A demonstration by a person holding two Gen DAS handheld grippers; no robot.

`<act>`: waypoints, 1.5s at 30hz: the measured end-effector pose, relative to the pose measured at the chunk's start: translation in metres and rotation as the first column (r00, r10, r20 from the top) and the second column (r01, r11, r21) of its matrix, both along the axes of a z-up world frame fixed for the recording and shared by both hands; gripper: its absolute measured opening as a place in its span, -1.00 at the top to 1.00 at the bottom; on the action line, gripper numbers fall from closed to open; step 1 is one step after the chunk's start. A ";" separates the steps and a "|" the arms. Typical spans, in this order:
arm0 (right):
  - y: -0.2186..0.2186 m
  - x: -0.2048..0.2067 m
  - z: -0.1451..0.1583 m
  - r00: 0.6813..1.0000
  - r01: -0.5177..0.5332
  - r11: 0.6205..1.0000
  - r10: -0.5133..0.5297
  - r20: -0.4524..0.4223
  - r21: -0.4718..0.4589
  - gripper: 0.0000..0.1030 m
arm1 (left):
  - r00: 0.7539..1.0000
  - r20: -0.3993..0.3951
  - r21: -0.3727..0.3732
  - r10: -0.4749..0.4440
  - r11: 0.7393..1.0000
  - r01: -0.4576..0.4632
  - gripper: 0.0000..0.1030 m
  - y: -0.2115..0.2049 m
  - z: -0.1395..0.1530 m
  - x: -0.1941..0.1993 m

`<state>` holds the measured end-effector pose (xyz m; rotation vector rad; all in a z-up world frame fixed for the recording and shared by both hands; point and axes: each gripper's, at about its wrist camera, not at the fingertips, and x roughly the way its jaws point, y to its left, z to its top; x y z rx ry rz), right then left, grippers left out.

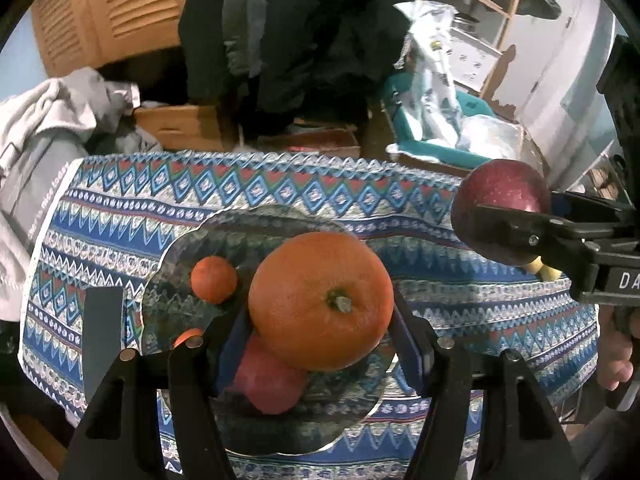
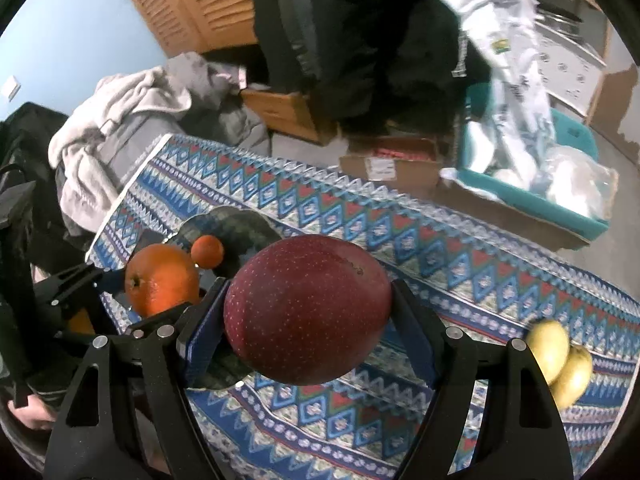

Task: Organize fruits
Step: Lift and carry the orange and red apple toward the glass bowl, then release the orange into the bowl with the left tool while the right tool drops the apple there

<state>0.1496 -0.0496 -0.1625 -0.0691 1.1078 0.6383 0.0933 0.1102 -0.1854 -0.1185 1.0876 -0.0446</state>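
Louvered wooden doors (image 2: 192, 4) (blue wall (image 2: 72, 40) beside)

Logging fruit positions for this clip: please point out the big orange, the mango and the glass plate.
big orange (image 1: 320, 300): left wrist view, on its rind beside the stem.
mango (image 2: 306, 308): right wrist view, middle of its red skin.
glass plate (image 1: 184, 236): left wrist view, bare scalloped rim at upper left.

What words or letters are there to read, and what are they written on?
"DA": white letters on the right gripper body, cut off by the picture edge.
White print along the grey cloth at the left: too blurred to read.
Logo on the white plastic bag: too small to read.
Label on the cardboard box: blurred.
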 end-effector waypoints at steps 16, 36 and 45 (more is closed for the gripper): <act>0.067 0.017 -0.043 0.992 -0.076 0.997 0.073 -0.104 -0.019 -0.53 | 0.992 -0.097 -0.046 0.076 0.996 -0.081 -0.30 0.046 -0.052 0.010; 0.097 0.025 -0.088 0.971 -0.077 0.996 0.067 -0.228 -0.037 -0.54 | 0.990 -0.110 -0.076 0.086 0.993 -0.095 -0.26 0.057 -0.066 0.018; 0.092 0.027 -0.089 0.970 -0.055 0.998 0.047 -0.238 -0.030 -0.55 | 0.988 -0.120 -0.077 0.097 0.991 -0.106 -0.26 0.060 -0.064 0.013</act>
